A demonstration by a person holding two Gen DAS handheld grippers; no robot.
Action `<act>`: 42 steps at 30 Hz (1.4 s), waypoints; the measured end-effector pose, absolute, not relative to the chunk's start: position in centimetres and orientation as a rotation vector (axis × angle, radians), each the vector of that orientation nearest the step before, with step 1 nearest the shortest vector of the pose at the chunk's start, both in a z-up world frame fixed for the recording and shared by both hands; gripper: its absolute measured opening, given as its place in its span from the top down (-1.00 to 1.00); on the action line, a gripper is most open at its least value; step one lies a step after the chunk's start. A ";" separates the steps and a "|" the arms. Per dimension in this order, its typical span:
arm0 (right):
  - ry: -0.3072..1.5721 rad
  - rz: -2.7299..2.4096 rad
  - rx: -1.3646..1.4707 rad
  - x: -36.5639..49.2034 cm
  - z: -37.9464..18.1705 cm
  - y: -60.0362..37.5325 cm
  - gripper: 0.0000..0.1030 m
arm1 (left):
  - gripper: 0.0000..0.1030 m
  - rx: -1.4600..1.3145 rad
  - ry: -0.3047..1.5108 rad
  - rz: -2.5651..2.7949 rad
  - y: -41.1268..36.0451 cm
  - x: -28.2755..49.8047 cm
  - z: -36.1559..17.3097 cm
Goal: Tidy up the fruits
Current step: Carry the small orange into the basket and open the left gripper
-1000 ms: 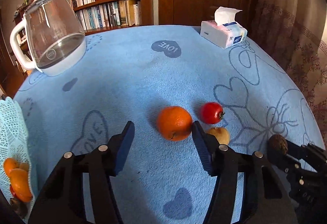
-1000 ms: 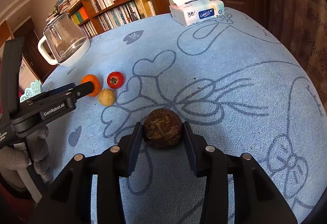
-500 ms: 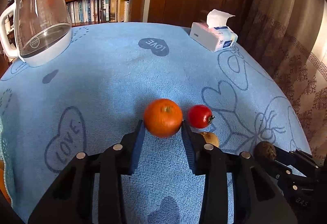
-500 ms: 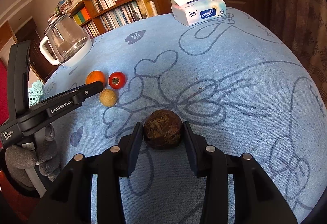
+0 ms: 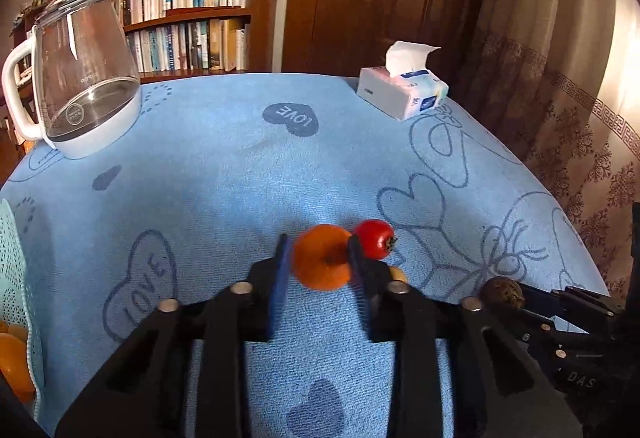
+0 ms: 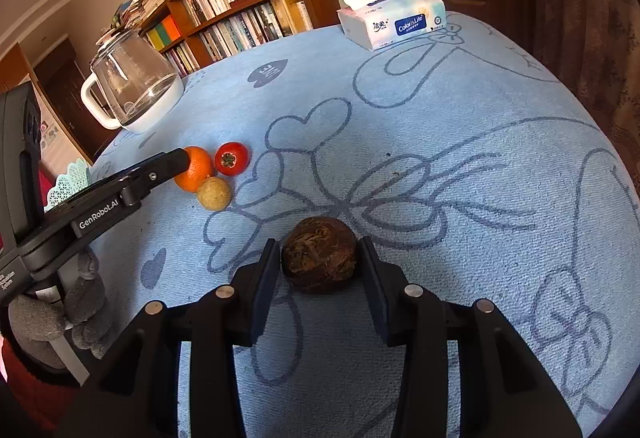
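Observation:
My left gripper (image 5: 318, 250) is shut on an orange (image 5: 322, 257), which looks motion-blurred between the blue pads. A small red fruit (image 5: 374, 239) sits just right of it on the blue tablecloth (image 5: 240, 178). A yellow-brown fruit (image 5: 398, 272) peeks out behind the right finger. In the right wrist view my right gripper (image 6: 318, 258) is shut on a dark brown wrinkled fruit (image 6: 319, 266) low over the cloth. The orange (image 6: 198, 168), red fruit (image 6: 231, 158) and yellow-brown fruit (image 6: 214, 193) cluster at the left gripper's tip (image 6: 176, 160).
A mint lace basket (image 5: 12, 278) holding oranges (image 5: 12, 362) sits at the near left edge. A glass kettle (image 5: 80, 78) stands far left and a tissue pack (image 5: 404, 94) far right. The table drops off on the right toward a curtain (image 5: 580, 98).
My left gripper went from open around the orange to shut on it, and its view has tilted up. My right gripper has kept the brown fruit and barely moved.

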State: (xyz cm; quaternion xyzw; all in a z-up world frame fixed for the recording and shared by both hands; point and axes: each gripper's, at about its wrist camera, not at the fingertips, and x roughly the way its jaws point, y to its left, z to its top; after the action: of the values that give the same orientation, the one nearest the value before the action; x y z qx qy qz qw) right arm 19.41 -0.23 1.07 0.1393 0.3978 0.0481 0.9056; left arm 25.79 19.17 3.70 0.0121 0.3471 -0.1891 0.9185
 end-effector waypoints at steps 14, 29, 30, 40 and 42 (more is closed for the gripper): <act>0.821 0.093 0.278 19.3 1.1 -0.1 0.19 | 0.23 -0.031 0.796 -0.438 19.1 27.4 2.1; 0.821 0.102 0.264 19.6 1.1 0.2 0.10 | 0.24 -0.058 0.747 -0.383 20.9 26.9 4.3; 0.821 0.101 0.266 19.6 1.1 0.2 0.10 | 0.24 -0.056 0.739 -0.379 21.0 26.8 4.5; 0.811 0.087 0.265 19.4 1.3 -0.1 0.23 | 0.24 -0.058 0.661 -0.329 22.1 25.3 7.8; 0.803 0.084 0.274 19.3 1.4 -0.3 0.23 | 0.24 -0.059 0.633 -0.314 22.8 24.5 9.0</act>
State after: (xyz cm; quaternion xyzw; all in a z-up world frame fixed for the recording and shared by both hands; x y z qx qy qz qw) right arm 19.26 -0.26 1.38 0.1329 0.3894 0.0407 0.9105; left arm 24.51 22.81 8.96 -0.0287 0.3099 -0.1538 0.9378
